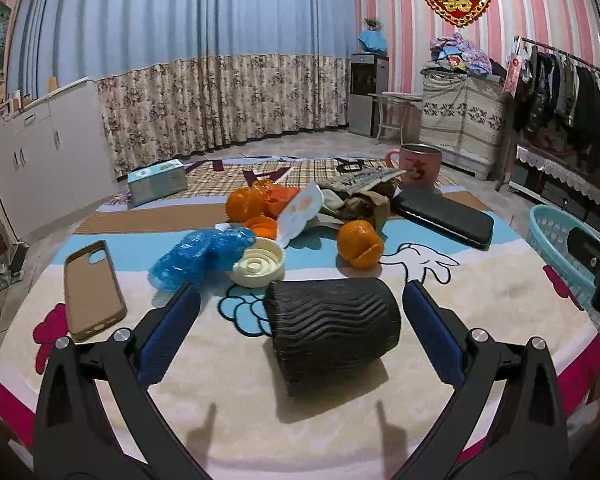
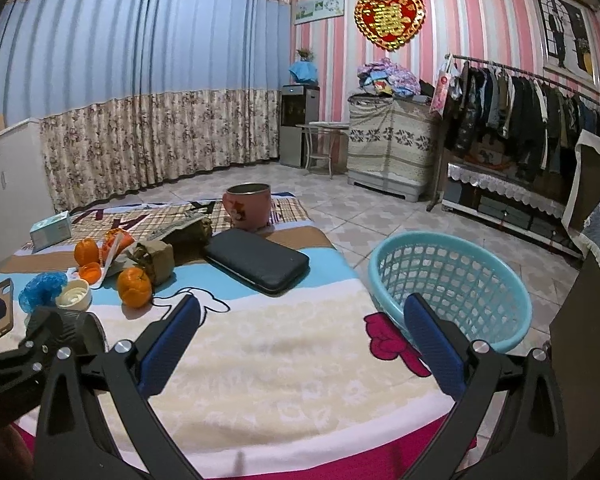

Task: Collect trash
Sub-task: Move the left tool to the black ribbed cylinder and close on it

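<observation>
Lying on its side between the wide-spread blue pads of the left gripper (image 1: 300, 332), a black ribbed plastic cup (image 1: 332, 328) rests on the cartoon-print blanket (image 1: 236, 392) that covers the counter; neither pad touches it, so the left gripper is released. Just beyond the cup sit a cream round plastic lid (image 1: 258, 266) and, touching the lid's left side, a crumpled blue plastic wrapper (image 1: 196, 256). A brown phone case (image 1: 92, 290) lies flat to the left, apart from the wrapper. Further back are a partly peeled orange (image 1: 359, 244), a whole orange (image 1: 244, 204), loose orange peel (image 1: 262, 227) and a heap of crumpled brown paper (image 1: 360, 204) with a white wrapper (image 1: 302, 212) leaning against it. A black flat wallet (image 1: 444, 216) lies to the right of the heap, a pink enamel mug (image 1: 416, 164) stands behind it, and a pale green tissue box (image 1: 158, 182) sits at the far left.

The right gripper (image 2: 300, 334) hovers over a bare stretch of the blanket near the counter's right edge, its pads far apart and holding nothing. A turquoise perforated plastic basket (image 2: 452, 280) stands on the tiled floor (image 2: 364, 208) just beside that edge, its near rim partly behind the right pad. In the right wrist view the left gripper's black frame shows at the left edge, over the cup.
</observation>
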Motion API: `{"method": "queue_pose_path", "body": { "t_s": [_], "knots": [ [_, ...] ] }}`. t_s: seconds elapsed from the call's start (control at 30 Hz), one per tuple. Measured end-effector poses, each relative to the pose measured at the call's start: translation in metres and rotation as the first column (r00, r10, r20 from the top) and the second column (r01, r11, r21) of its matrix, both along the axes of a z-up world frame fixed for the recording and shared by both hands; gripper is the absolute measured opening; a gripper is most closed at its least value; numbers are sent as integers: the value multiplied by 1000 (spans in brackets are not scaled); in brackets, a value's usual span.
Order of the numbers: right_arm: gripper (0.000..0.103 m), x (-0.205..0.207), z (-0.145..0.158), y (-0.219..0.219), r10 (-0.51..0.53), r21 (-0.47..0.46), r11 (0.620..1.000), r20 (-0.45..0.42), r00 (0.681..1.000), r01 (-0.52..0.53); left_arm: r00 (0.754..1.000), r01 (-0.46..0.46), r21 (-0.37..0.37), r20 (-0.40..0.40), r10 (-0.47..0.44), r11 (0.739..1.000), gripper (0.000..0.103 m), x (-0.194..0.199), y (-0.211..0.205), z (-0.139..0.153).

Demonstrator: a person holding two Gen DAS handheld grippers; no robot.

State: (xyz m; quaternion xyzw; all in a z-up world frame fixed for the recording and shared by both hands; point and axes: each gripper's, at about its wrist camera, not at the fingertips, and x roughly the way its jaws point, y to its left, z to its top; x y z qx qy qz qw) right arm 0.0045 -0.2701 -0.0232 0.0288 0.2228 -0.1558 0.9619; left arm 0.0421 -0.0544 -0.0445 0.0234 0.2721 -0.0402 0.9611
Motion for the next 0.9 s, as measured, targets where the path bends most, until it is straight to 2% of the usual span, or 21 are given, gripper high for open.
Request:
{"method": "queue_pose_path", "body": {
  "t_s": [0.2, 0.5, 0.8, 0.9],
  "knots": [
    [99, 0, -1, -6, -26, 19, 999, 0, 1000, 26, 999, 0, -22, -49, -1, 1000, 98, 9, -3, -7],
    [99, 0, -2, -7, -27, 18, 999, -1, 1000, 27, 997, 2, 41, -74, 1, 999, 98, 15, -15, -16],
    [99, 3, -6, -10, -40, 30, 999, -15, 999, 40, 991, 25, 1, -132, -25, 1000, 98, 25, -10, -26],
    [99, 5, -8, -11, -38, 31, 999, -20, 999, 39, 989, 49, 1, -138, -48, 999, 91, 24, -14, -27]
  ]
}}
